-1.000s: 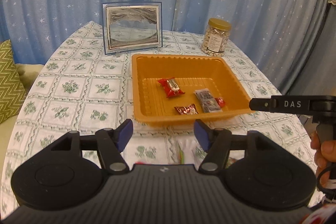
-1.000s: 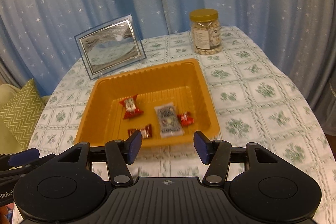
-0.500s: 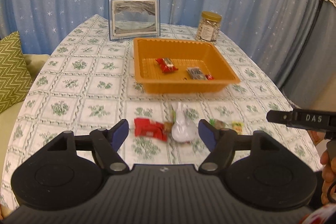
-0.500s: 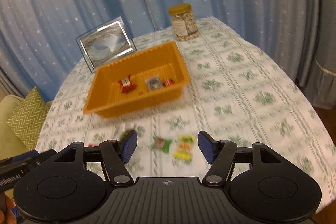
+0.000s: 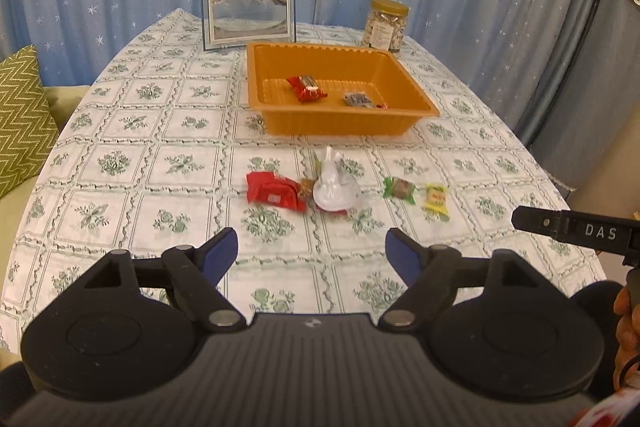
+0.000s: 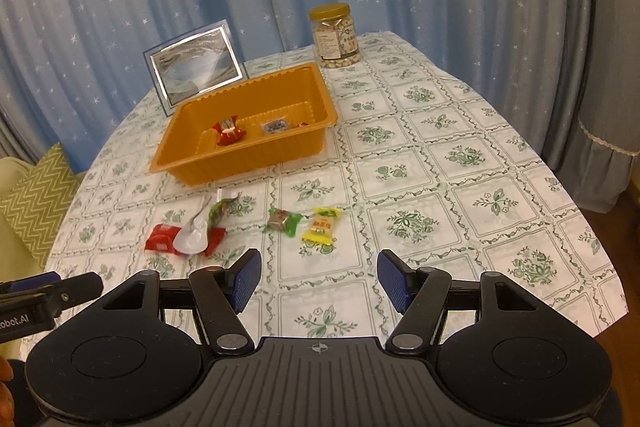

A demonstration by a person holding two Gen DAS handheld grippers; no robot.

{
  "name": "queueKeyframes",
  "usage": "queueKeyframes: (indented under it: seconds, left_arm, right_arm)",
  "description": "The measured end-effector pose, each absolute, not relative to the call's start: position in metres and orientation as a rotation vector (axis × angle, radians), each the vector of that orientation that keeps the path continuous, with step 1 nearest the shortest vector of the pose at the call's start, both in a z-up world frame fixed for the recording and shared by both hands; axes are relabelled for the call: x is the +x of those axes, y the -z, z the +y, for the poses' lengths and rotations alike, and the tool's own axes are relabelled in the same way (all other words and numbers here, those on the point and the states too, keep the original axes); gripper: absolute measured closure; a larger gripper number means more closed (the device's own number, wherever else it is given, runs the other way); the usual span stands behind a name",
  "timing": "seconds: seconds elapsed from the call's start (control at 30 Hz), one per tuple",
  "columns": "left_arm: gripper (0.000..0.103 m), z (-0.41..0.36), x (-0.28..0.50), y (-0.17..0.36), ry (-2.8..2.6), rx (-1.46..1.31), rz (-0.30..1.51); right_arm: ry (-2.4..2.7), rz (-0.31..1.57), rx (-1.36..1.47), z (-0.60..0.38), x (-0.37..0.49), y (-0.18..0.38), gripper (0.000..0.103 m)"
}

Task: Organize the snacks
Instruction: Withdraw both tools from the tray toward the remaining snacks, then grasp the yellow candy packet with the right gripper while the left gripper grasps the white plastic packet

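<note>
Three snacks in orange tray point(image 5: 340, 125) at 12 o'clock; loose snacks point(image 6: 322, 225) left on tabletop point(image 6: 440, 163). Left tongs point(image 5: 312, 251), right tongs point(image 6: 319, 279) spread, empty.

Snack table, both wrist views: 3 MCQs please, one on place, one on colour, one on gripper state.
1. Where is the jar?
A. inside the tray
B. beyond the tray
C. beside the yellow candy

2. What colour is the tray?
A. orange
B. white
C. green

3. How does the right gripper stand?
A. shut on a candy
B. shut and empty
C. open and empty

Key: 1 B, it stands past the tray's far corner; 2 A, its walls are orange; 3 C, the blue pads are wide apart, nothing between them.
</note>
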State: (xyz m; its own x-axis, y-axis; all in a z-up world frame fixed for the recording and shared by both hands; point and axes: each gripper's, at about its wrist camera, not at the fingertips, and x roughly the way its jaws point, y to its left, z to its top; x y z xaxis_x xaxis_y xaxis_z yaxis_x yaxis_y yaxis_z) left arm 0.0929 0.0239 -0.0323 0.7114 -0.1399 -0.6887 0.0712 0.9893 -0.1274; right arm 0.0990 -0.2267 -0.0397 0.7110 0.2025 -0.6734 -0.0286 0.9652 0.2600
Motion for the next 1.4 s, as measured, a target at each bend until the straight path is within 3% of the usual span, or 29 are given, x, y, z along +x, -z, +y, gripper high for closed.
queueKeyframes:
  seconds: [1.4]
  left_arm:
    - [0.022, 0.021, 0.144, 0.071, 0.115, -0.089, 0.836]
  right_arm:
    - [-0.088, 0.839, 0.298, -0.237, 0.149, 0.087, 0.039]
